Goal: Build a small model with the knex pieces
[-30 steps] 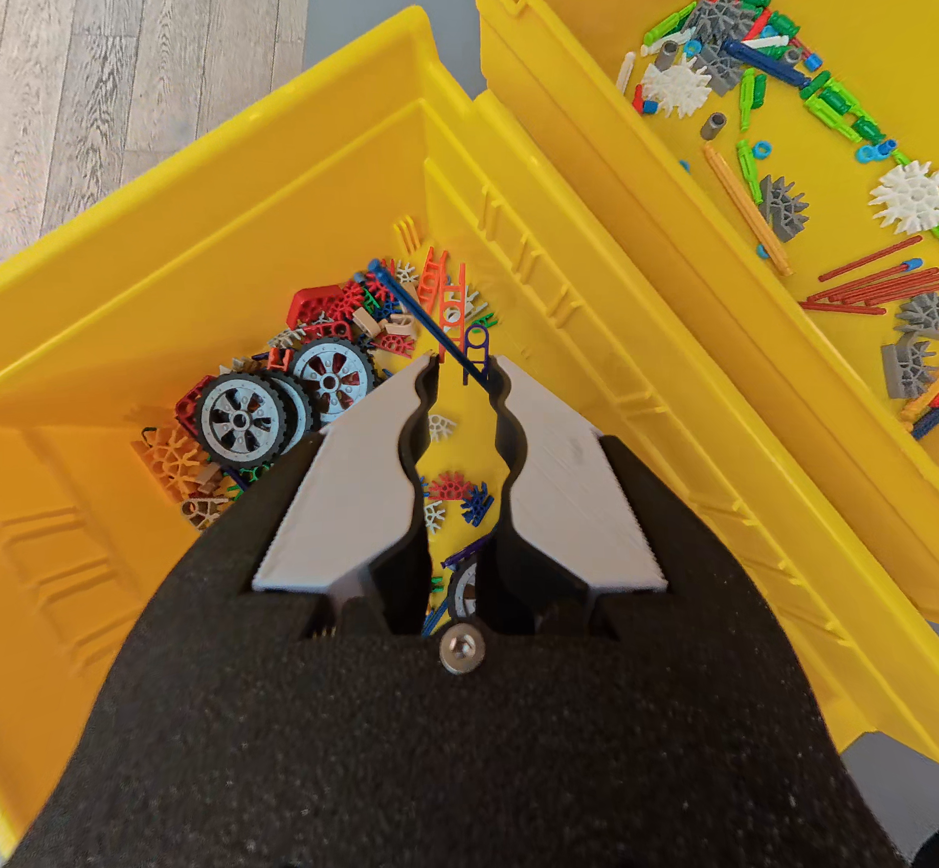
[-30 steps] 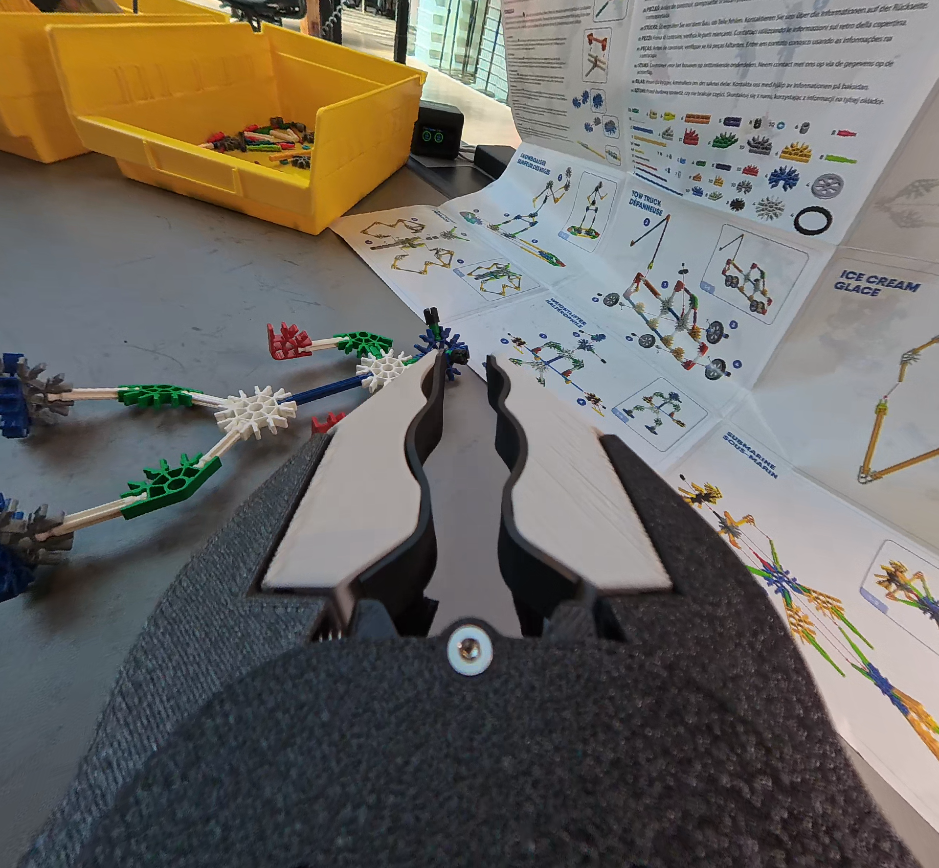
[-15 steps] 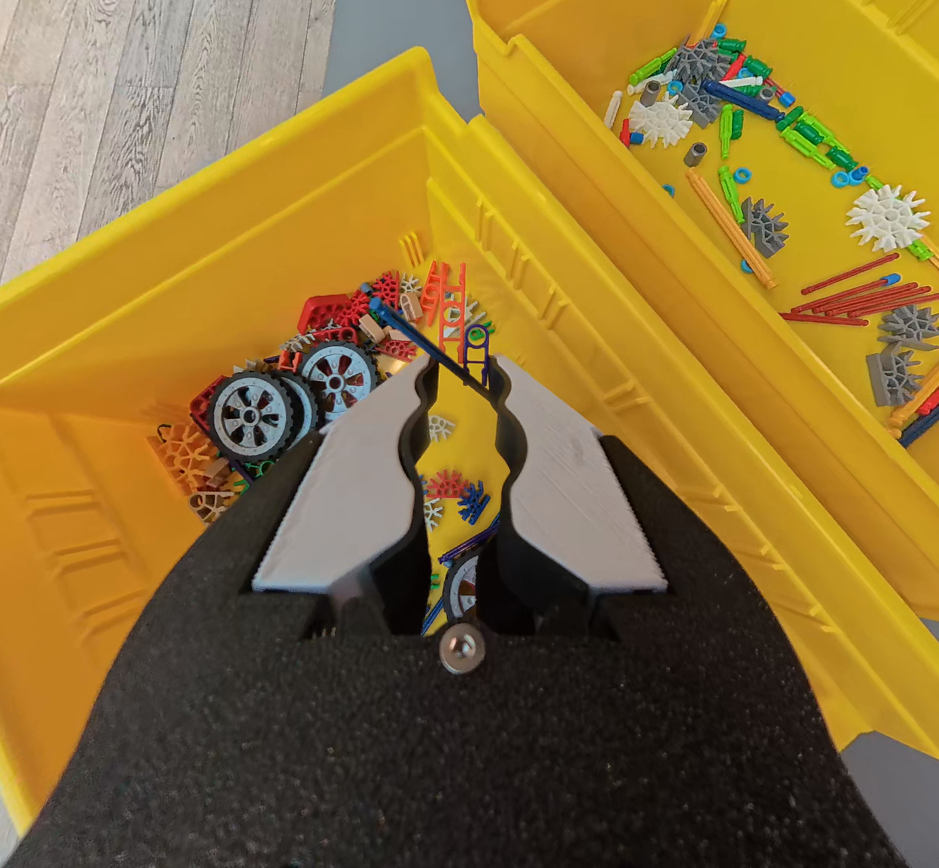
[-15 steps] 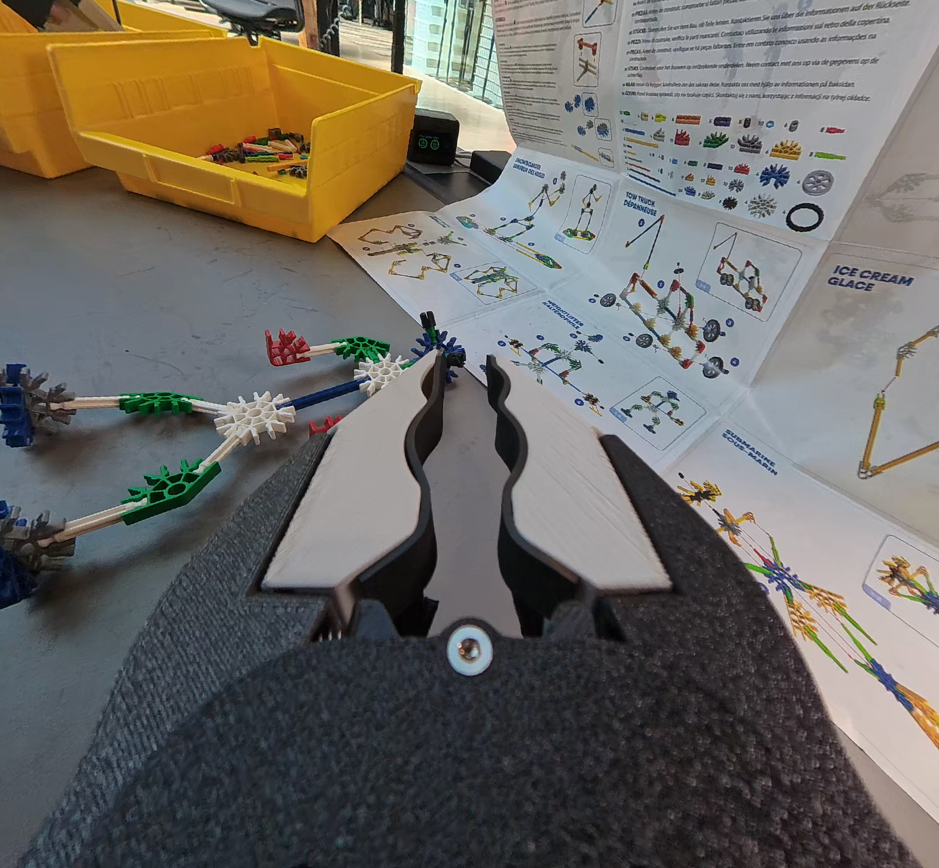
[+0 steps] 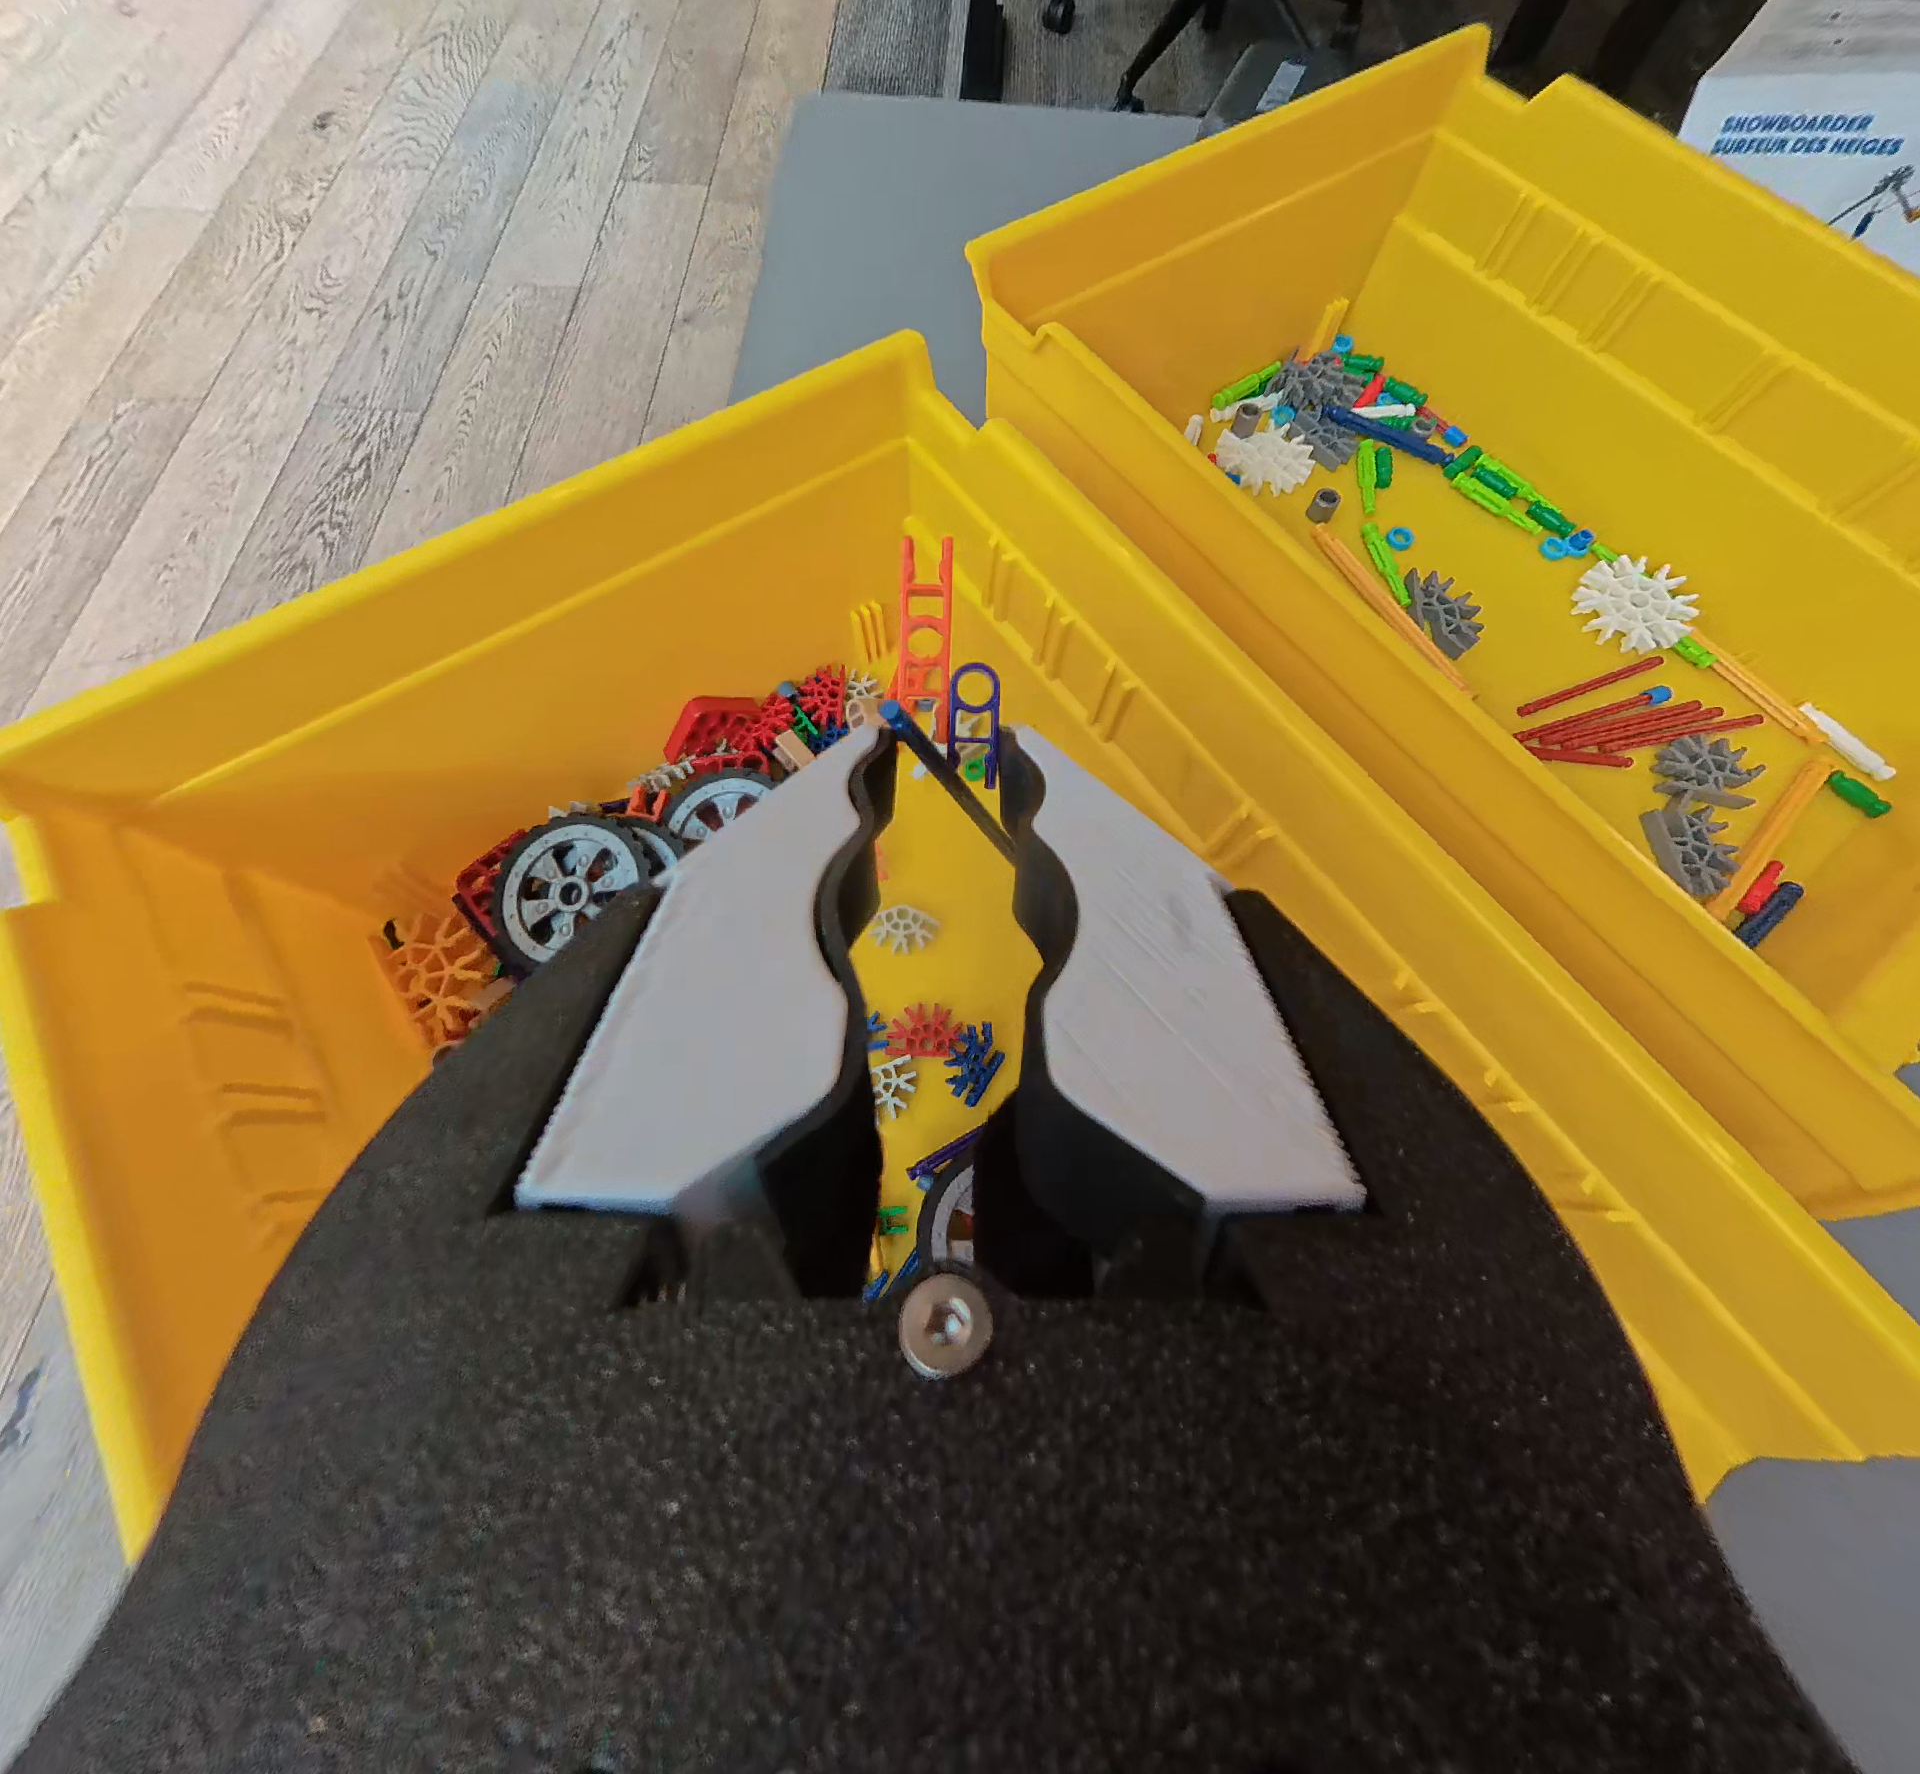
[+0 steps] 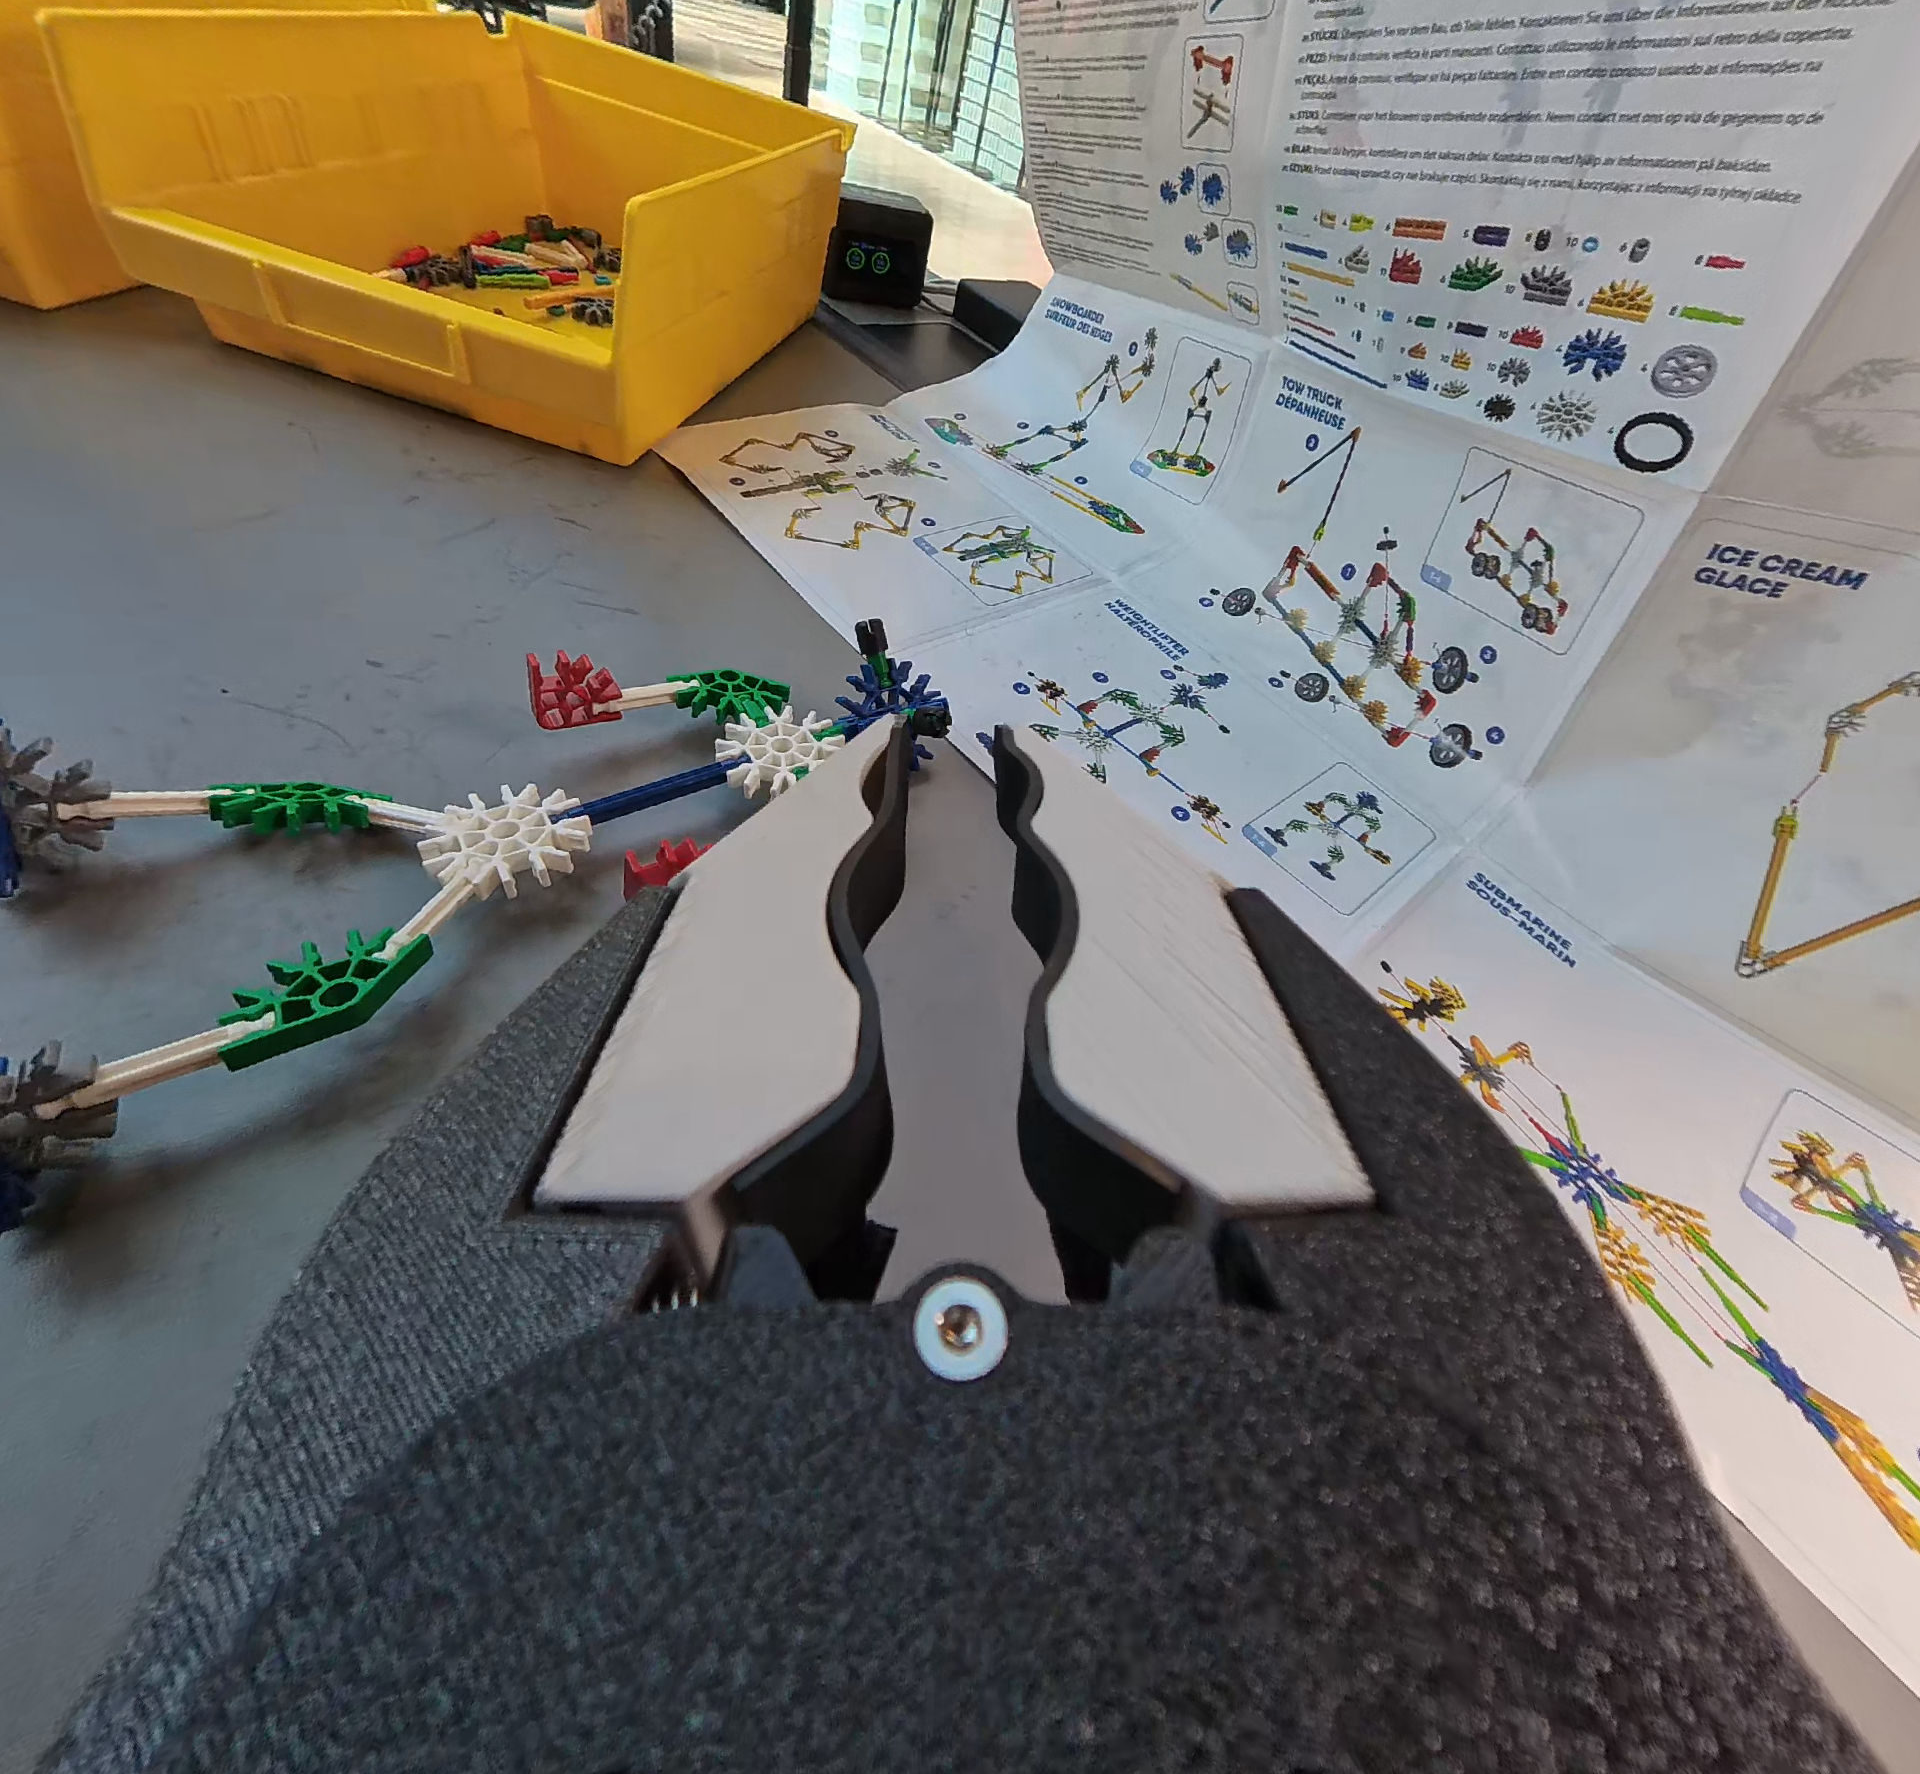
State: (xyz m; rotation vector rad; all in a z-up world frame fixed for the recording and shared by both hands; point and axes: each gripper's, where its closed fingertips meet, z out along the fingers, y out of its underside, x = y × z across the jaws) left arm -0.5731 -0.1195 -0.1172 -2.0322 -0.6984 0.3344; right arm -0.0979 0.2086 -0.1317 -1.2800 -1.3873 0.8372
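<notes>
While hanging above the yellow plastic bin of wheels and connectors, the left tongs are pinching a thin dark-blue plastic rod slanting across their narrow gap. Over on the grey worktop, the right tongs are sitting slightly parted, holding nothing, just beside the blue snowflake connector of a rod-and-connector model.

The left claw covers part of the wheels and small pieces in the near yellow bin, so whether it grips the dark blue rod cannot be told. The toy frame on the bench is cut off at the left edge. The instruction sheet runs past the right edge.
</notes>
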